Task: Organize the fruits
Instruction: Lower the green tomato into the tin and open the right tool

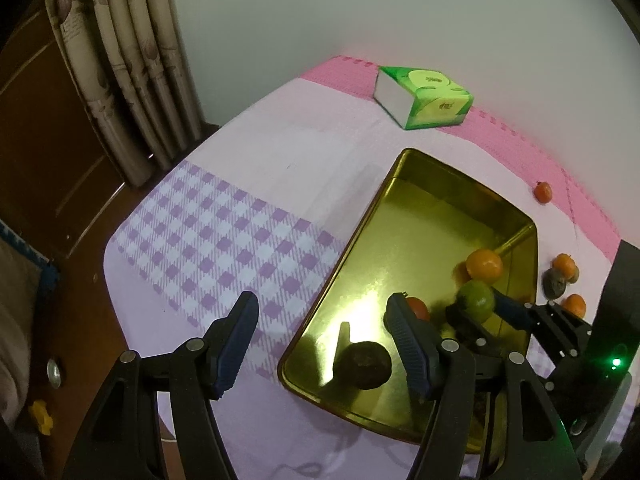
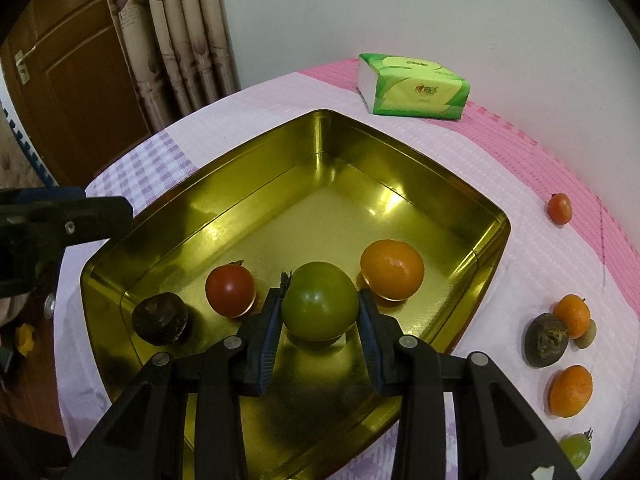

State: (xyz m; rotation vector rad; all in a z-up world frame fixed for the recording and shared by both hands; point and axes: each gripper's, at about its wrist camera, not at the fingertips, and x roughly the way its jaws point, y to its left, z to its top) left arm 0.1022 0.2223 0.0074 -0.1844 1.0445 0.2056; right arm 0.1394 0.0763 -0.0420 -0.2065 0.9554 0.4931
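A gold metal tray sits on the table. Inside lie a dark brown fruit, a red tomato and an orange. My right gripper is shut on a green fruit over the tray floor. My left gripper is open and empty above the tray's near left edge; it also shows in the right wrist view.
Loose fruit lies right of the tray: a small red tomato, two oranges, a dark fruit and a green fruit. A green tissue pack sits at the back. Curtain and door stand beyond the table's left edge.
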